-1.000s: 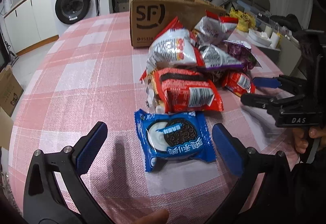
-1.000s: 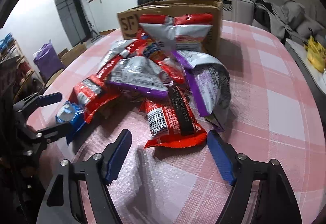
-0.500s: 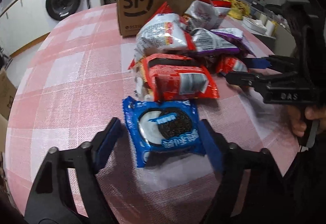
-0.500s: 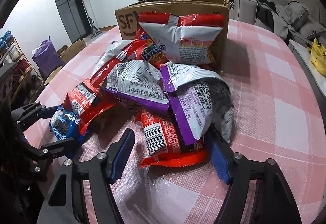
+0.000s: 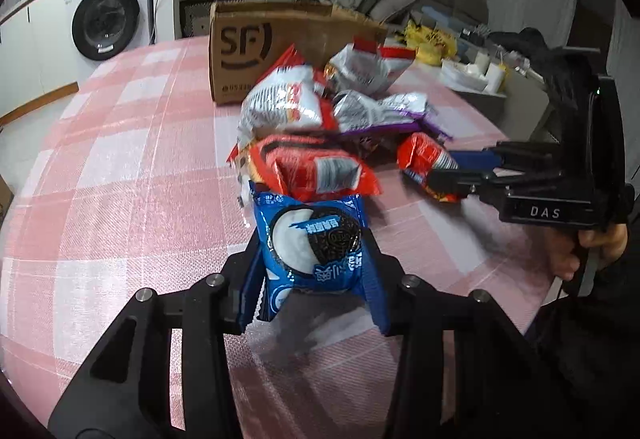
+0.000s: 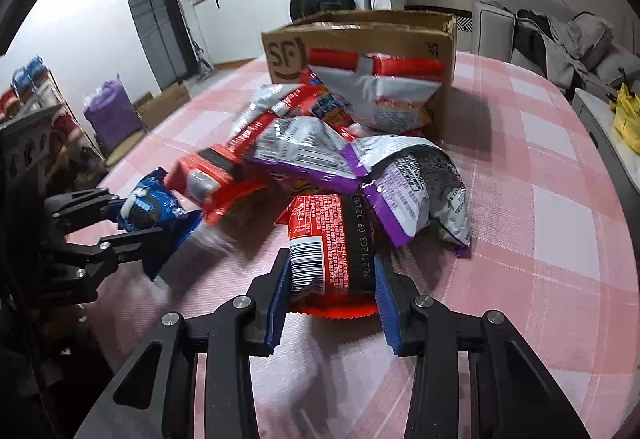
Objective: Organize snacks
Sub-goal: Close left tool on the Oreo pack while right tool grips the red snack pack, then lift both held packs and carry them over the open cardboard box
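My left gripper (image 5: 314,291) is shut on a blue Oreo packet (image 5: 316,239) and holds it tilted up off the pink checked table (image 5: 120,179). My right gripper (image 6: 332,303) is shut on a red snack packet (image 6: 332,239) at the near edge of the snack pile (image 6: 320,147). The pile holds red, silver and purple bags in front of the brown SF cardboard box (image 6: 360,39). The right gripper (image 5: 460,171) shows at the right in the left wrist view, and the left gripper (image 6: 120,223) with the Oreo packet (image 6: 148,207) shows at the left in the right wrist view.
The box (image 5: 260,47) stands at the table's far side. A washing machine (image 5: 108,19) and white cabinets are beyond the table at the left. A sofa with clothes (image 6: 560,35) and a side table with a yellow bag (image 6: 628,115) are to the right.
Both grippers moved forward and closed. The left one took hold of the Oreo packet and tilted it up. The right one closed on the red packet.
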Available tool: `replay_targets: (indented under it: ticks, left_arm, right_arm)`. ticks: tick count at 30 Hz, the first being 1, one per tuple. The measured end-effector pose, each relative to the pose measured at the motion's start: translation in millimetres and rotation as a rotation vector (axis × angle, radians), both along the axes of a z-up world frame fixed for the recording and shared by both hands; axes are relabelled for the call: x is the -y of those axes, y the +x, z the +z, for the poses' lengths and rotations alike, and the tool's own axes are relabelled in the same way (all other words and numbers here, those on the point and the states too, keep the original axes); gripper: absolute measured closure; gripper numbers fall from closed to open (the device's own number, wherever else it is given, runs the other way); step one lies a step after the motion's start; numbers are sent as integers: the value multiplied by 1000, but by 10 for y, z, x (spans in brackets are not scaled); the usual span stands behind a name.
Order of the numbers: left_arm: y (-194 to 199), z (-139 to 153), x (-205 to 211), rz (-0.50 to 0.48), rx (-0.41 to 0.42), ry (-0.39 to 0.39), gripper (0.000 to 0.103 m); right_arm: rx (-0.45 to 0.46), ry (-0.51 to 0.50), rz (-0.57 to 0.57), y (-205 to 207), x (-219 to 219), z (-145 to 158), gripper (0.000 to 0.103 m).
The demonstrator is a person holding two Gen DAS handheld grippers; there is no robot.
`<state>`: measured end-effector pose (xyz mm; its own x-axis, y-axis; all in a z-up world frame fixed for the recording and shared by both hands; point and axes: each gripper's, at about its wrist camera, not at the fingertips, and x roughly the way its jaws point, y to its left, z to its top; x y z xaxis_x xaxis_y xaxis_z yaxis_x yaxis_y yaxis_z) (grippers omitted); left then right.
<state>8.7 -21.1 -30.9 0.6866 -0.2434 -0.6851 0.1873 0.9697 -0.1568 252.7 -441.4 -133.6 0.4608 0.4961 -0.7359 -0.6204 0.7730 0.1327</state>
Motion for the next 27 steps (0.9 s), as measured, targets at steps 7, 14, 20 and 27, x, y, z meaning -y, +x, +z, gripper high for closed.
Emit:
replay_targets:
  ticks: [7,14,20,27]
  left_arm:
    - [-171,308,-37,13,94,-32,62]
    - [-151,551,-129,51,152,-47,62]
    - [15,709,-239,88,187,-46,62]
    - [298,937,-288,116,230,-40,62]
  right_arm:
    - [76,79,20,-271,127,288,63]
    - [135,142,-3,-318,266,631,63]
    - [172,171,-44,-223,345,840,63]
    - [196,195,-78,38,293,1041,63]
